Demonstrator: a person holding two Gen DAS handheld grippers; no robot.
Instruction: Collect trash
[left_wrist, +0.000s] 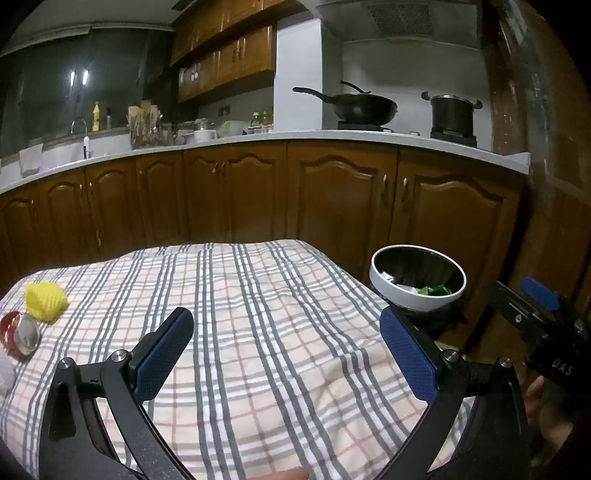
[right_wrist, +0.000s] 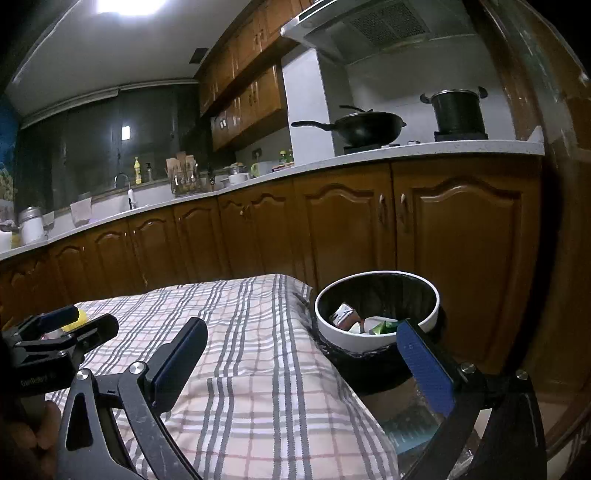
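- Left hand-held gripper (left_wrist: 286, 354): fingers spread wide, nothing between them, hovering over checked-cloth surface (left_wrist: 258, 295).
- Right hand-held gripper (right_wrist: 301, 363): also spread apart, empty, over right edge of surface, one blue pad (right_wrist: 424, 360) in front of bin rim.
- Trash bin (left_wrist: 417, 277): white rim, black liner, just beside surface's right edge; wrappers and green scraps inside.
- Remaining trash at far left of surface: yellow crumpled piece (left_wrist: 46, 301), red-and-silver can (left_wrist: 20, 334) touching it, white item at frame edge.
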